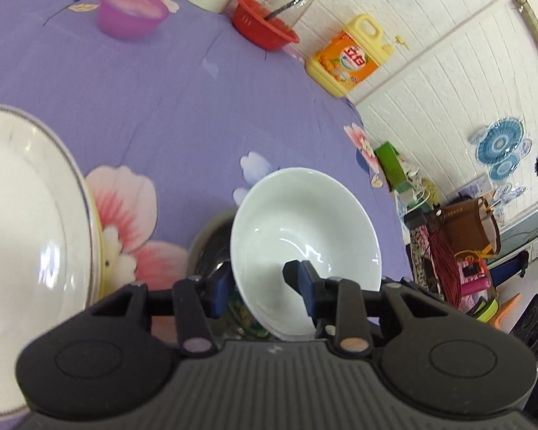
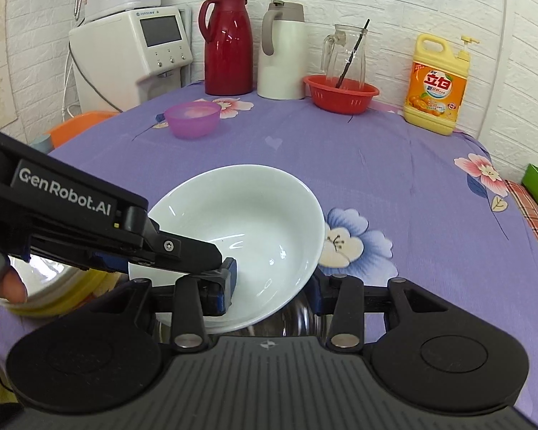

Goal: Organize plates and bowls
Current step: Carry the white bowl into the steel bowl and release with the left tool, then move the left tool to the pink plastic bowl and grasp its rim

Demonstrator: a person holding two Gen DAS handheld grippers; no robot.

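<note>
Left wrist view: the left gripper [image 1: 263,288] pinches the glossy white ceramic bowl [image 1: 305,236] by its rim, the right gripper [image 2: 269,294] also clamps it (apparently mid-carry), so next comes lowering it squarely between the jaws onto the metal bowl [image 1: 211,247] beneath.

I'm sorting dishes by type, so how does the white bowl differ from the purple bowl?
The white bowl is larger, glossy and tilted, pinched at its rim by both claws; the purple bowl is smaller, translucent and sits upright, untouched, farther back on the tablecloth. Both are round, open bowls.

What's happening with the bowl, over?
Left fingers clamped on white bowl rim, bowl tilted. Right fingers shut, steel bowl beneath. Plates close beside.
</note>
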